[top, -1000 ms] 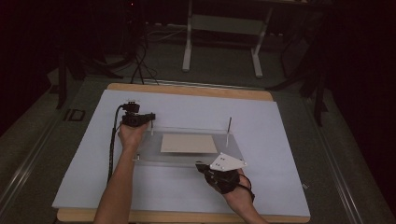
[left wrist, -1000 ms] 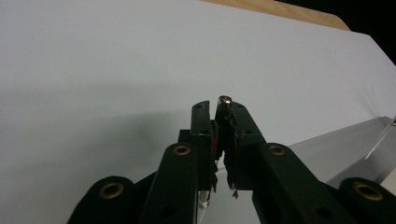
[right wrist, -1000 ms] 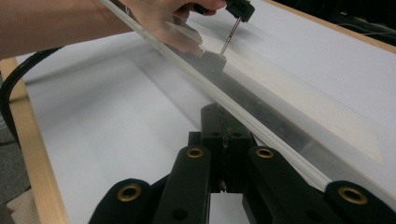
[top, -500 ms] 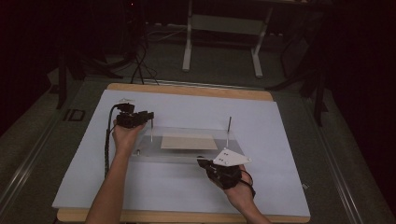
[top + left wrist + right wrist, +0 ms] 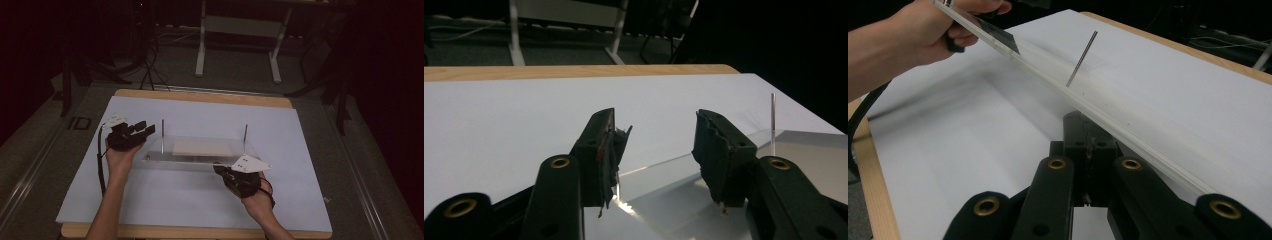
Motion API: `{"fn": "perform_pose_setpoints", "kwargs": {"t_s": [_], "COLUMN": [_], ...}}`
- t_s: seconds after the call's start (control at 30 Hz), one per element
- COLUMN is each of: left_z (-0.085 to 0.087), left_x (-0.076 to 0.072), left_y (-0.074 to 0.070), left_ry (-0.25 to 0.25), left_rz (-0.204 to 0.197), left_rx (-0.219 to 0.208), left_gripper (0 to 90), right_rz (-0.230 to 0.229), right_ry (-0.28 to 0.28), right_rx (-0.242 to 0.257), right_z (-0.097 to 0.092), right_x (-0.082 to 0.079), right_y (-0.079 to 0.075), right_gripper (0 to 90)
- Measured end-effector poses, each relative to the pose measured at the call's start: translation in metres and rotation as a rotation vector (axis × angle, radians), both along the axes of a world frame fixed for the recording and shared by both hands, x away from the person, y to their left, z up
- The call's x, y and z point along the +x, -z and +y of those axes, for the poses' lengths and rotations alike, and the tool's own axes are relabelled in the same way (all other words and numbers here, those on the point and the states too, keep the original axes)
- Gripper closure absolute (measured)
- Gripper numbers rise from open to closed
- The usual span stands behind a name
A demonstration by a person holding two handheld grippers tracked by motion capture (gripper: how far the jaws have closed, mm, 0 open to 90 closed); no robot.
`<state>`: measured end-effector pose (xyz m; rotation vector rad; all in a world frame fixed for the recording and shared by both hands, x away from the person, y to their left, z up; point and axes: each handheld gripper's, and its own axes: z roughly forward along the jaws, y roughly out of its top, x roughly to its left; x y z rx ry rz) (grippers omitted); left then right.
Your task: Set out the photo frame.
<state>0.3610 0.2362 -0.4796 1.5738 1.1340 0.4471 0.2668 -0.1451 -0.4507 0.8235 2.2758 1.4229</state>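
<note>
A clear acrylic plate [image 5: 167,158] lies in the middle of the table, with a thin metal rod [image 5: 162,134] standing upright at its left end and another rod [image 5: 245,137] at its right. A beige sheet [image 5: 202,147] shows at its centre. My left gripper [image 5: 148,129] hovers open at the plate's left end; in the left gripper view the left gripper [image 5: 656,145] has the plate [image 5: 664,202] below its spread jaws. My right gripper [image 5: 220,171] is shut on the plate's near edge; in the right gripper view the right gripper [image 5: 1088,142] meets the plate [image 5: 1128,125] edge.
A pale sheet [image 5: 300,140] covers the wooden tabletop [image 5: 210,97]. Bare sheet surrounds the plate on all sides. A white metal stand [image 5: 237,25] and cables [image 5: 150,65] sit on the dark floor beyond the table's far edge.
My left gripper has drawn a little to the left and toward me, away from the left rod. The right gripper has barely shifted at the plate's near edge.
</note>
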Motion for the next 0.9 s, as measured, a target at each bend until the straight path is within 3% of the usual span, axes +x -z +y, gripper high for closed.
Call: {"fn": "perform_pose_setpoints", "kwargs": {"t_s": [0.1, 0.23, 0.3, 0.6, 0.73, 0.9], "left_z": [0.005, 0.010, 0.012, 0.017, 0.014, 0.004], "left_x": [-0.006, -0.012, -0.013, -0.026, -0.030, -0.032], "left_y": [0.005, 0.016, 0.020, 0.013, 0.013, 0.013], "left_ry": [0.001, 0.012, 0.021, 0.014, 0.042, 0.107], "left_rz": [0.007, 0.029, 0.043, 0.016, 0.007, -0.016], "left_rx": [0.020, 0.016, 0.038, 0.094, 0.120, 0.203], "left_gripper": [49.9, 50.0, 49.1, 47.6, 45.8, 45.3], "right_rz": [-0.001, 0.004, 0.002, 0.000, -0.006, -0.017], "right_ry": [0.004, 0.009, 0.010, 0.029, 0.035, 0.046], "right_rx": [0.005, 0.007, 0.000, 0.023, 0.030, 0.042], "right_z": [0.000, 0.000, 0.000, 0.001, 0.000, -0.001], "right_x": [0.002, 0.005, 0.005, 0.012, 0.016, 0.020], "right_y": [-0.002, -0.004, -0.005, -0.010, -0.014, -0.019], "right_gripper": [90.0, 90.0, 90.0, 90.0, 90.0, 90.0]}}
